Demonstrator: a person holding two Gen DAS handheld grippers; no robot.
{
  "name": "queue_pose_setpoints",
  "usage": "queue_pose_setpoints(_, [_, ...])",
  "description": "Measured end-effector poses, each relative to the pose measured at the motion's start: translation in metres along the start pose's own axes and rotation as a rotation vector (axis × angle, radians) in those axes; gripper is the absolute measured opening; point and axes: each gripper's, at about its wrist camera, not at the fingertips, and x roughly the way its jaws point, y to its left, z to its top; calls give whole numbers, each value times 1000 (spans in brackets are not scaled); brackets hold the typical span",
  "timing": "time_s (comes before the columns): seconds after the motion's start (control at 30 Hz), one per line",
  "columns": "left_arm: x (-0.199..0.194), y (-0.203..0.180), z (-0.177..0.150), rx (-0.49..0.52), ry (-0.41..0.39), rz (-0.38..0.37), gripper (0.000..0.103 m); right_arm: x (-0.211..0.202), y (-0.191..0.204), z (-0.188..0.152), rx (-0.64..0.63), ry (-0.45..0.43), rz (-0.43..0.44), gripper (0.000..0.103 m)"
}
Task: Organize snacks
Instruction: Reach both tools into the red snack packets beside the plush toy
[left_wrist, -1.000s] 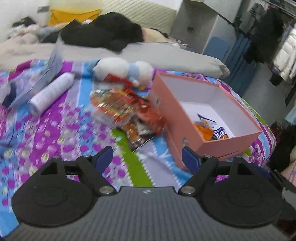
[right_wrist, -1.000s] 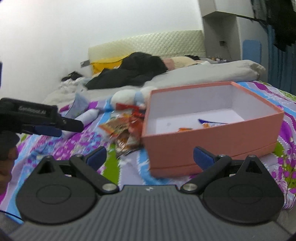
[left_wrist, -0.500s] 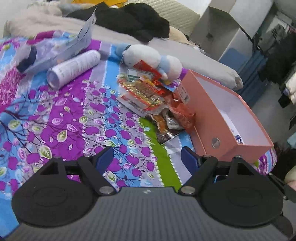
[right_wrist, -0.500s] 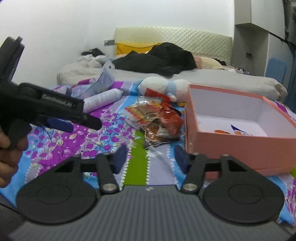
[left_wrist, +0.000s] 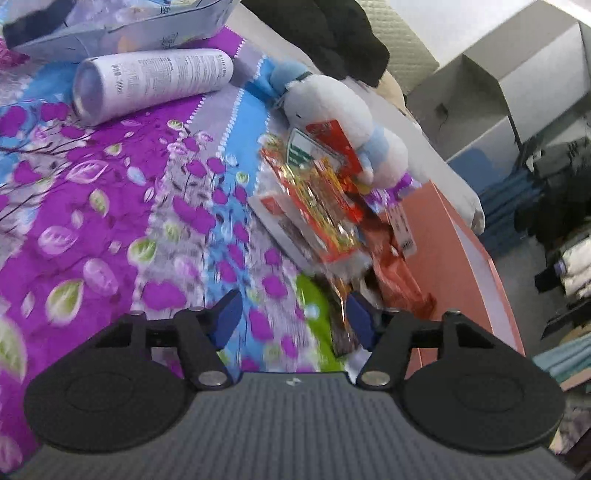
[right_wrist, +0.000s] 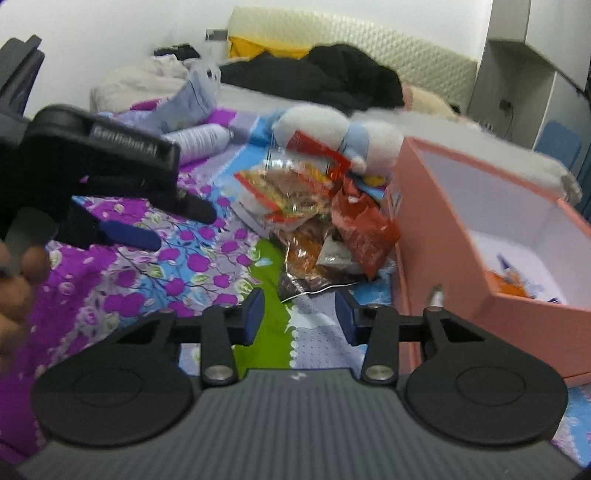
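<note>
left gripper (left_wrist: 293, 317): jaws part open, nothing between the pads, have just been closing; bedspread shows in the gap
right gripper (right_wrist: 298, 317): jaws part open, narrower gap, nothing between them, have just been closing a little more
left gripper as seen from right wrist: black body with blue pad, up and left of the right jaws; a person's hand (right_wrist: 16, 280) holds it at the frame's left edge
snack pile (right_wrist: 314, 218): one heap, just ahead of both jaws, beyond the fingertips and not touching them; packets overlap, exact count cannot be told, at least five
packets I can tell apart: dark brown one (right_wrist: 314, 282) nearest the right jaws; red-brown crumpled one (right_wrist: 364, 236) ahead-right; clear one with orange-red print (left_wrist: 314, 206) on top, ahead of the left jaws; red-and-green flat one (left_wrist: 325, 144) leaning on the toy
pink box (right_wrist: 443, 221): one, open top, right of the right jaws, touching the pile's right side
box contents: orange packet (right_wrist: 509, 286) and a blue-white one beside it, so at least two; the rest hidden by the wall
plush toy (left_wrist: 332, 110): one, white and blue, behind the pile
white bottle (left_wrist: 147, 81): one, lying on its side, far ahead-left of the left jaws
pale plastic bag (left_wrist: 122, 22): one, beyond the bottle
bedspread (left_wrist: 110, 206): purple floral, under everything
</note>
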Motion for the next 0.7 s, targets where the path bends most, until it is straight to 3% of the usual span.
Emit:
queue_pose_setpoints(0.33, [59, 13, 37, -79, 5, -90, 60, 55, 13, 3, -162, 27, -18, 44])
queue_pose_setpoints(0.5, [73, 7, 42, -53, -23, -63, 42, 68, 21, 4, -241, 9, -47, 44])
queue_pose_setpoints(0.57, [78, 6, 43, -67, -27, -48, 22, 72, 22, 5, -260, 6, -45, 44])
queue_pose_setpoints(0.63, [78, 4, 43, -67, -44, -70, 9, 75, 22, 8, -246, 19, -21, 36])
queue_pose_setpoints(0.7, [76, 1, 43, -75, -47, -97, 7, 74, 24, 11, -260, 20, -26, 21])
